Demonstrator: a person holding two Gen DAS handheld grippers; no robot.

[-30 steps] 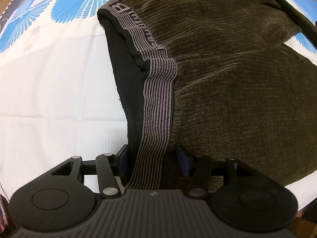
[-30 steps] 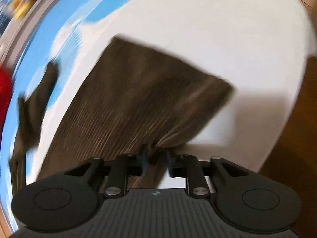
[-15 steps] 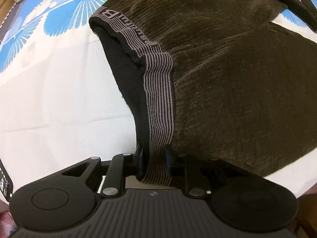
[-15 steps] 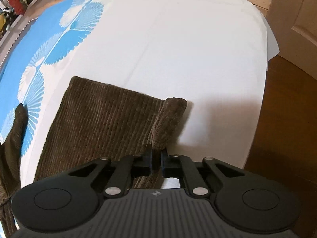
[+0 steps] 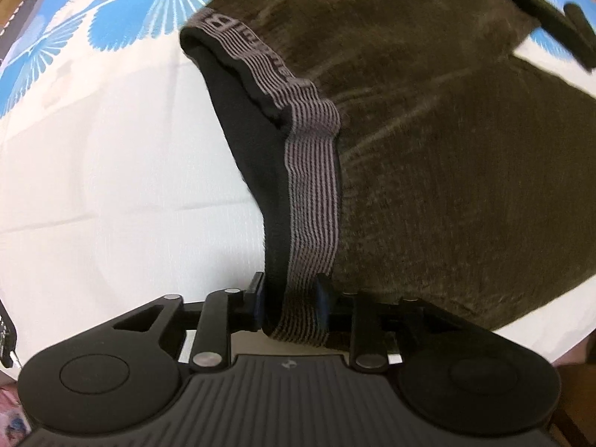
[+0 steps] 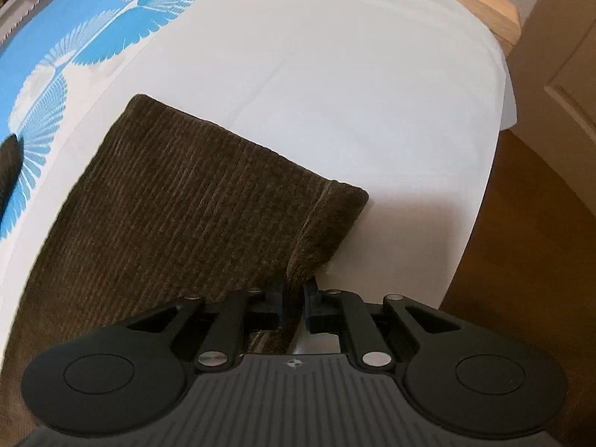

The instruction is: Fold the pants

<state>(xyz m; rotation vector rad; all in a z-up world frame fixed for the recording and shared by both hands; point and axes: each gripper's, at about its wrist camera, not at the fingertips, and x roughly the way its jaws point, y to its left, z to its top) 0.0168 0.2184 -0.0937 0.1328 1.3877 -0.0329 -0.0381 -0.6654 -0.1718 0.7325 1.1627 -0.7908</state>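
White bedsheet [image 6: 335,74] with blue fan prints is bearing the brown corduroy pants [image 5: 447,167]. Left gripper [image 5: 290,298], jaws just widening, is straddling the striped waistband [image 5: 313,186] (lettering blurred, unreadable); right gripper [image 6: 294,298] is pinching the leg hem [image 6: 327,223]

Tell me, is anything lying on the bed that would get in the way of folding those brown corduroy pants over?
Nothing visible does. The left gripper straddles the striped grey waistband, its jaws having just opened a little; the right gripper pinches the hem of the brown corduroy pants. Around them only the white and blue bedsheet shows.
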